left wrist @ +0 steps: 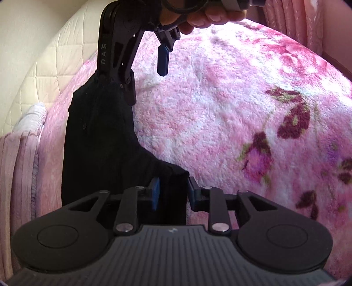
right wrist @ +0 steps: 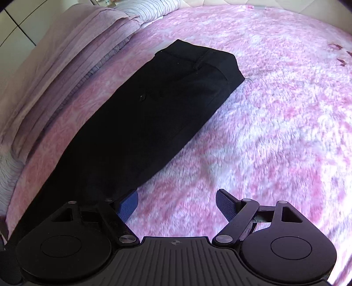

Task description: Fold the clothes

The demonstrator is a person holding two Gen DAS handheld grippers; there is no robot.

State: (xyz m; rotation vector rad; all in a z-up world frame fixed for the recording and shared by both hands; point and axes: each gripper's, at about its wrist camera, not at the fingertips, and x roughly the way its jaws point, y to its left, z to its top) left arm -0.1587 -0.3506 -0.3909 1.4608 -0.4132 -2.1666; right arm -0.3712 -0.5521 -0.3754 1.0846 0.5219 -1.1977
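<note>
One black garment (right wrist: 149, 105) pinched in left gripper (left wrist: 172, 193), beside splayed right gripper (right wrist: 176, 204)

The black trousers (right wrist: 154, 114) run behind the right gripper (right wrist: 177, 203) at the bottom edge, so their near end is hidden. In the left wrist view the left gripper (left wrist: 172, 193) covers the pinched fold. The hand (left wrist: 211, 18) is cut off at the top. The blanket (right wrist: 286, 154) blurs toward the right.
</note>
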